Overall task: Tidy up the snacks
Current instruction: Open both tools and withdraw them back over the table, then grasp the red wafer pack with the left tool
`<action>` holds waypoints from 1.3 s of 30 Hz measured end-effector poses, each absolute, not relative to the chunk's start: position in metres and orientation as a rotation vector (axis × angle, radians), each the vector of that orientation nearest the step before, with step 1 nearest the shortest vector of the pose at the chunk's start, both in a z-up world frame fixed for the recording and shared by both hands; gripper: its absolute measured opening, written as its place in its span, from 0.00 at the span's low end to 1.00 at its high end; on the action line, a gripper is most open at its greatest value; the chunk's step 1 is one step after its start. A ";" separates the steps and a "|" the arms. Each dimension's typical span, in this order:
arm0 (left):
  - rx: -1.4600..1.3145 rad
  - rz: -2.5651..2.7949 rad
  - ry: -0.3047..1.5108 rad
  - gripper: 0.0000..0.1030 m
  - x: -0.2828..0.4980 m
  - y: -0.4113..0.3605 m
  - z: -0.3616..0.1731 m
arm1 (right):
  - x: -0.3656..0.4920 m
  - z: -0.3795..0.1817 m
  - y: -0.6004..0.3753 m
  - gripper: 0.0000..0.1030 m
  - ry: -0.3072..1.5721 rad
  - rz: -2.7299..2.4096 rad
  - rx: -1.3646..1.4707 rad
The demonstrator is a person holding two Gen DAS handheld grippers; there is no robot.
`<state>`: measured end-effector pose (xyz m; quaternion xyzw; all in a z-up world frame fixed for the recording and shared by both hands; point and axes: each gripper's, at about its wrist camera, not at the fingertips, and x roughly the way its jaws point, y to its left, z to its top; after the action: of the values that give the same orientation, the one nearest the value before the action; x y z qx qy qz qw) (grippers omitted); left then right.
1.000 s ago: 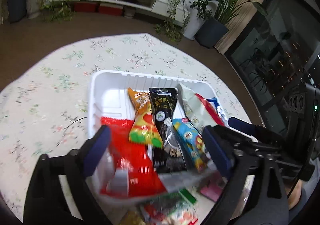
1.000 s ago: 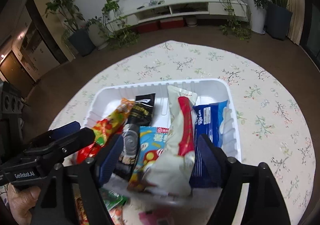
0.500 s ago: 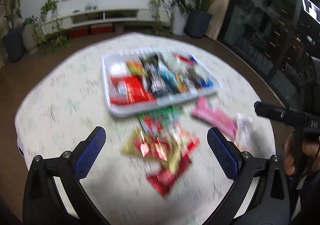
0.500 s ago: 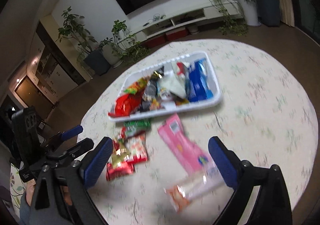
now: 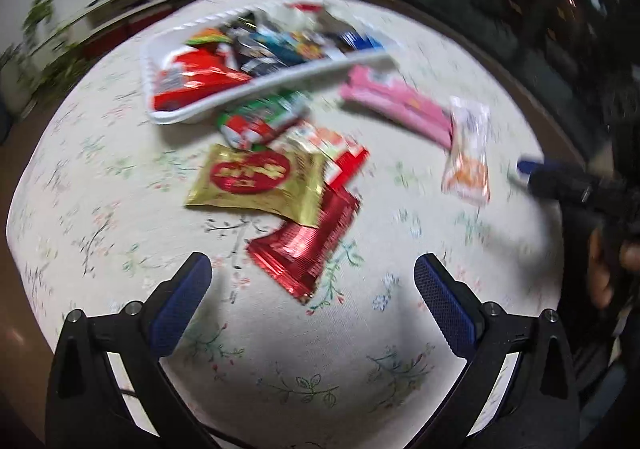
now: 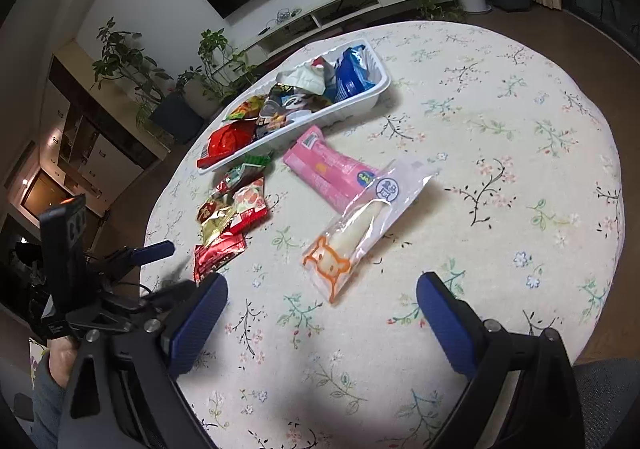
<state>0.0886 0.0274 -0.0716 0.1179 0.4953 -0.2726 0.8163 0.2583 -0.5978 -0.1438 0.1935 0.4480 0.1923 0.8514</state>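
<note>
A white tray point(image 5: 256, 87) point(image 6: 352, 103) full of snack packs lies at the far side of the round table. Loose snacks lie in front of it: a gold pack point(image 5: 256, 179), a red foil pack point(image 5: 308, 245) point(image 6: 216, 253), a green pack point(image 5: 260, 117), a pink pack point(image 5: 396, 105) point(image 6: 332, 169) and a clear pack with an orange bear print point(image 5: 466, 153) point(image 6: 360, 233). My left gripper point(image 5: 312, 281) hangs open just short of the red foil pack. My right gripper point(image 6: 322, 297) stands open just short of the clear pack. Neither holds anything.
The table wears a floral cloth point(image 6: 500, 153), bare on its right half. A dark floor, potted plants point(image 6: 212, 61) and a low TV shelf point(image 6: 320, 21) lie beyond. A hand point(image 5: 608, 269) holds the other gripper at the right edge of the left wrist view.
Both grippers have pulled back from over the tray toward the table's near side and sunk a little. The loose snacks in front of the tray have come into view.
</note>
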 end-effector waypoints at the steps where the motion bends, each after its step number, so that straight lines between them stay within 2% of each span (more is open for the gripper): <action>1: 0.269 -0.592 1.064 0.98 0.090 0.024 -0.074 | 0.258 -0.143 -0.598 0.95 0.939 0.405 0.407; 7: 0.307 -0.619 1.104 0.95 0.102 0.020 -0.083 | 0.255 -0.142 -0.599 0.95 0.934 0.409 0.403; 10: 0.293 -0.652 1.138 0.74 0.109 0.018 -0.086 | 0.255 -0.143 -0.598 0.95 0.944 0.413 0.404; 11: 0.297 -0.658 1.147 0.73 0.113 0.016 -0.087 | 0.255 -0.143 -0.598 0.95 0.945 0.415 0.404; 30: 0.312 -0.712 1.188 0.73 0.139 -0.016 -0.083 | 0.254 -0.144 -0.595 0.95 0.952 0.409 0.388; 39: 0.327 -0.852 1.203 0.72 0.125 -0.032 -0.076 | 0.254 -0.144 -0.598 0.94 0.954 0.412 0.397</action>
<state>0.1248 -0.0319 -0.0764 0.1483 0.5458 -0.3867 0.7284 0.2538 -0.5976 -0.1442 0.1886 0.4526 0.1956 0.8493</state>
